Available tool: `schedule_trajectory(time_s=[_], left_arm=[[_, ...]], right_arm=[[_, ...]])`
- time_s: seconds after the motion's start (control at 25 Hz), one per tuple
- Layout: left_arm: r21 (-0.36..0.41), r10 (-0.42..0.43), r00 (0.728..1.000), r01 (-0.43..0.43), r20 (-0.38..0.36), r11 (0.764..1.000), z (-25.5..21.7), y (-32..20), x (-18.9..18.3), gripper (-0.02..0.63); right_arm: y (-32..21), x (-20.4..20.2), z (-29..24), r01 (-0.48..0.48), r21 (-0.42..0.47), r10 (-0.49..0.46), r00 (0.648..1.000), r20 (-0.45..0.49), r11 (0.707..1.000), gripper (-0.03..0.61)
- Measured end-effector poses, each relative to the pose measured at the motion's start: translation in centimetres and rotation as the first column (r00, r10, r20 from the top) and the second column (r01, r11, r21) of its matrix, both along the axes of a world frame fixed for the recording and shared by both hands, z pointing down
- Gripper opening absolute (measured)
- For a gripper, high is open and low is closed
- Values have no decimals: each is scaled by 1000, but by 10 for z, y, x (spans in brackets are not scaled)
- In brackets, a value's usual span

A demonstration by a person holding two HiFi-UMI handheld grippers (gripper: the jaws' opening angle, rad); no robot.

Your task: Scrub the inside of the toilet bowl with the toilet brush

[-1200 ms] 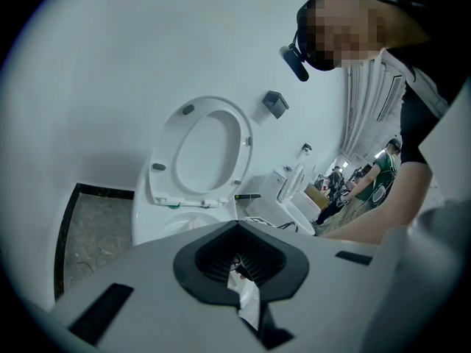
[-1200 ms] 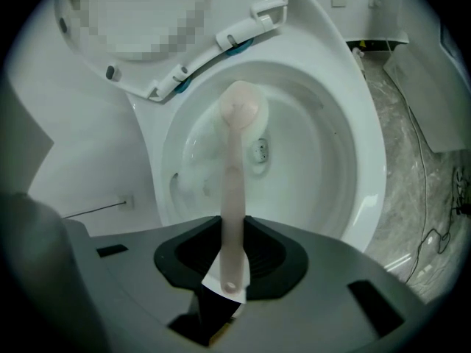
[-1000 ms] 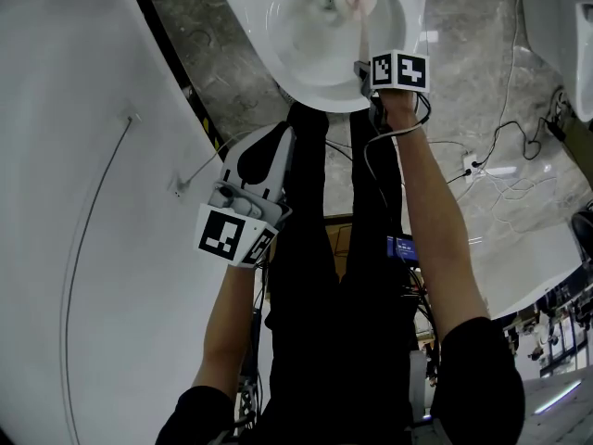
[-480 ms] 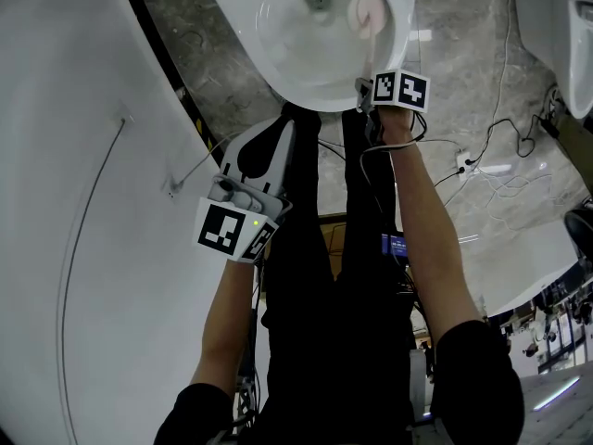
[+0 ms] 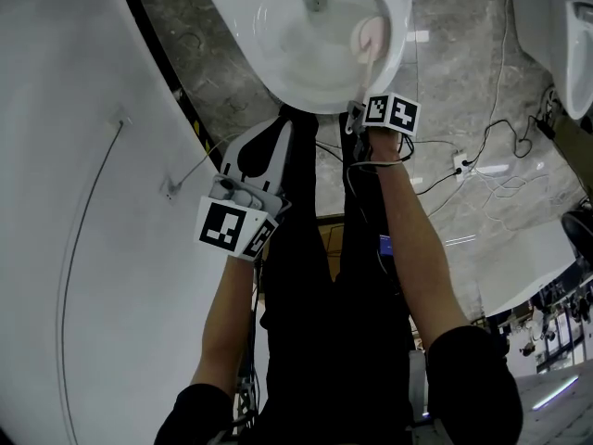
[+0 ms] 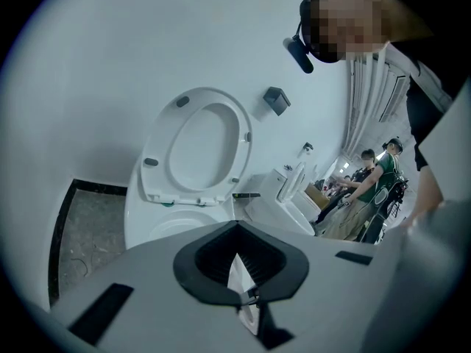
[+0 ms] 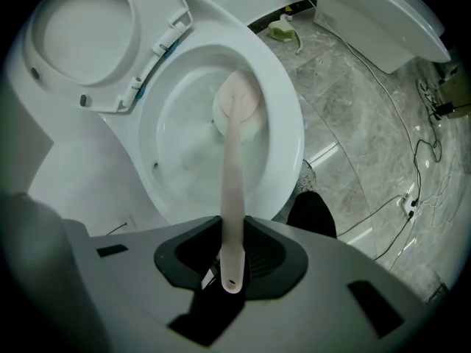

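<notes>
**Item: toilet-bowl scrub, stroke in progress**

1. Left gripper (image 5: 267,148): held low in front of the person's black trousers, well apart from the bowl. In the left gripper view its jaws are pressed together with nothing between them. Idle.
2. Toilet bowl (image 5: 278,72): white, glossy, seat (image 7: 81,43) raised. Small dark outlet near the far side of the bowl. No obvious soiling can be made out.
3. Toilet brush (image 7: 234,182): pale pink plastic with a straight, slim handle that has a hanging hole at its butt end. It reaches over the near rim into the bowl, its rounded pink head (image 5: 369,33) against the right-hand inner wall, below the rim. Firm contact is likely but cannot be confirmed.
4. Right gripper (image 5: 356,117): just outside the near rim, jaws (image 7: 232,252) pinching the brush handle close to its butt end. The handle runs straight out between them.
5. Floor (image 5: 463,82): grey marble, with loose cables (image 5: 482,165) to the right. The edge of a second white fixture (image 5: 567,35) is at far right.

**Step in hand (judged):** scrubbing the right wall, mid-task. The left wall and the far side are probably yet to be covered.

**Next move calls for:** sweeping the head round the inner wall with steady pressure. With so long a lever, the grip must stay tight or the handle will twist.
</notes>
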State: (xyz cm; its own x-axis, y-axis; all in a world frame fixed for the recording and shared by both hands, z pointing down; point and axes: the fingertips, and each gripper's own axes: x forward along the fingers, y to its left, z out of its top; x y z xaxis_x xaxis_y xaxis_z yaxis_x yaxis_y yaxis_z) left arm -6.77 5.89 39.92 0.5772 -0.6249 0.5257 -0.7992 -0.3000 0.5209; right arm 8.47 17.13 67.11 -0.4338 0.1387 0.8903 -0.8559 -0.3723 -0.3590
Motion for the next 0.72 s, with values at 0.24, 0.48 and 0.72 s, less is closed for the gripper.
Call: schedule_trajectory(time_s=[0.24, 0.48, 0.72], left_arm=[[0, -4, 1000, 4, -9, 1000, -1, 2, -1, 9], [-4, -2, 1000, 2, -5, 1000, 0, 2, -4, 9], [-11, -11, 1000, 11, -4, 1000, 1, 8, -11, 9]], right_arm=[[-10, 3, 3, 45, 16, -45, 999, -20, 999, 101], [-47, 11, 11, 175, 57, -172, 984, -55, 983, 101], [-85, 12, 19, 336, 75, -329, 939, -101, 939, 101]])
